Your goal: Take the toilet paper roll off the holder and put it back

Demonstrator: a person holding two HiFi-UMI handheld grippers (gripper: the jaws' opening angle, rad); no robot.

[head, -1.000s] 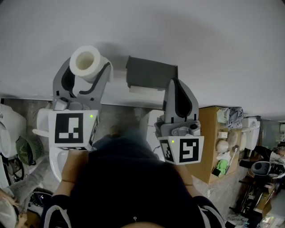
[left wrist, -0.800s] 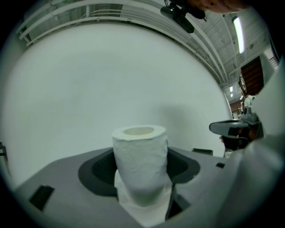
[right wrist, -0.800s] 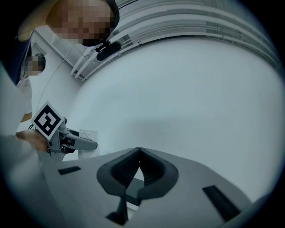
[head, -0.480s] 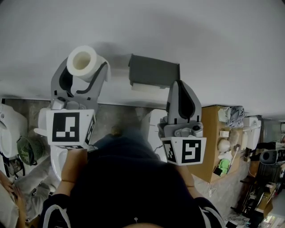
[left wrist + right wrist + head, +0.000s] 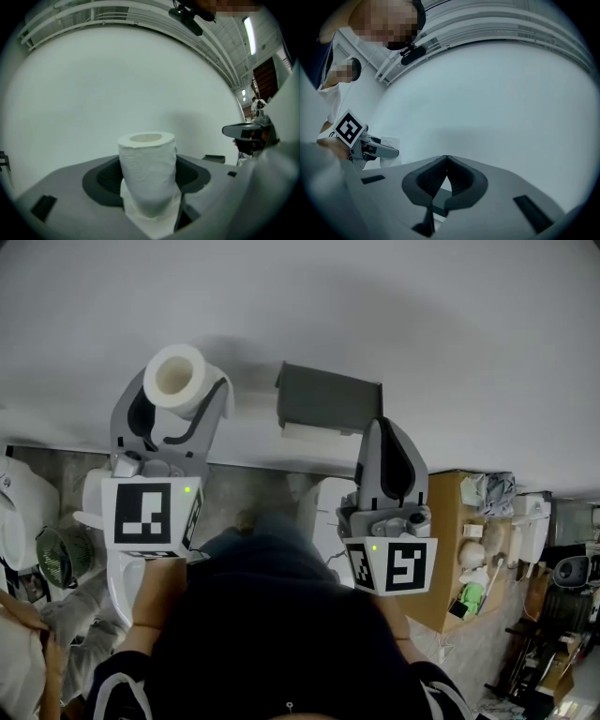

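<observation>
A white toilet paper roll [image 5: 175, 376] sits upright between the jaws of my left gripper [image 5: 183, 390], which is shut on it, left of the holder and in front of the wall. The left gripper view shows the roll [image 5: 147, 173] filling the jaws, with a loose sheet hanging below it. The grey box-shaped holder [image 5: 328, 399] is fixed to the wall, a white strip showing under it. My right gripper [image 5: 382, 423] points up just below the holder's right end, jaws shut on nothing, its tips touching [image 5: 446, 158]. The right gripper view has the left gripper [image 5: 365, 145] at its left.
A white toilet [image 5: 122, 568] stands below the left gripper, with a small fan [image 5: 58, 554] to its left. A wooden cabinet [image 5: 450, 549] with cluttered shelves is at the right. A plain white wall [image 5: 450, 343] fills the upper half.
The left gripper with the roll has edged slightly left, away from the holder. The right gripper has shifted a little right and stays shut.
</observation>
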